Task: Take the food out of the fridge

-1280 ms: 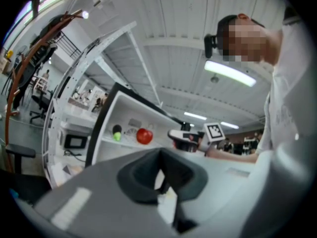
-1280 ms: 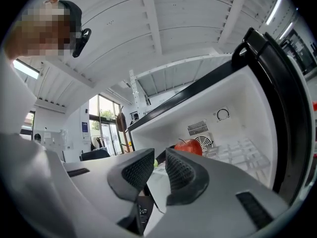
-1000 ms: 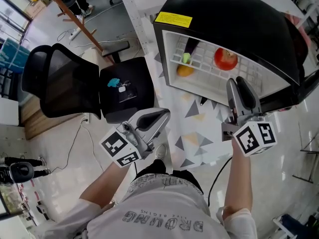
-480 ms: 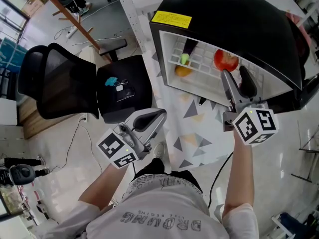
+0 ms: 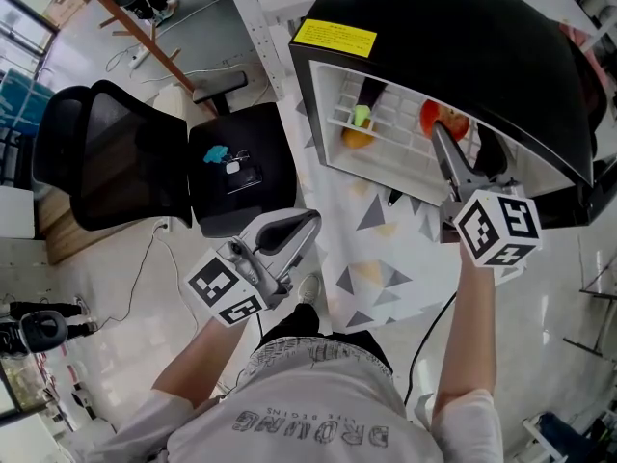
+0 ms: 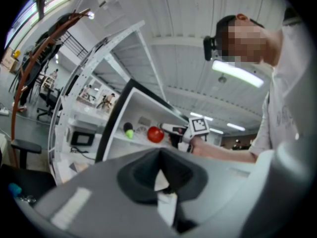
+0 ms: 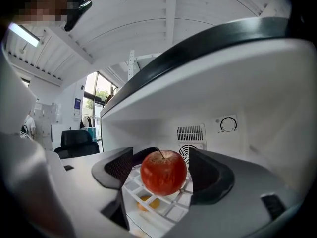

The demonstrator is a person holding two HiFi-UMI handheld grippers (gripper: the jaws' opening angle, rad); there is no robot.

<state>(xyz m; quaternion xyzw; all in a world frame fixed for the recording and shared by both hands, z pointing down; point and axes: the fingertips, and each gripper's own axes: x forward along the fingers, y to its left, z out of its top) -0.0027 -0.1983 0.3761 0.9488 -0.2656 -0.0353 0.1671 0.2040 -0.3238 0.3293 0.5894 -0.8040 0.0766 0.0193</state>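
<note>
The black fridge [image 5: 463,37] stands open, with a white wire shelf [image 5: 395,123] inside. On the shelf rest a red apple [image 5: 440,119] and a dark eggplant with a green tip [image 5: 363,102]; an orange [image 5: 358,139] lies below it. My right gripper [image 5: 463,138] reaches into the fridge, its jaws opening. In the right gripper view the apple [image 7: 164,172] sits between the fingers [image 7: 116,167], with a gap on each side. My left gripper [image 5: 289,231] hangs back over the floor, shut and holding nothing.
A black office chair [image 5: 106,162] and a black seat [image 5: 241,177] with a small teal object stand left of the fridge. A mat with grey triangles [image 5: 376,258] lies before the fridge. The fridge's back wall carries a dial [image 7: 228,125] and a vent [image 7: 190,132].
My right gripper has moved forward into the fridge and its jaws have spread to either side of the apple. My left gripper has stayed put.
</note>
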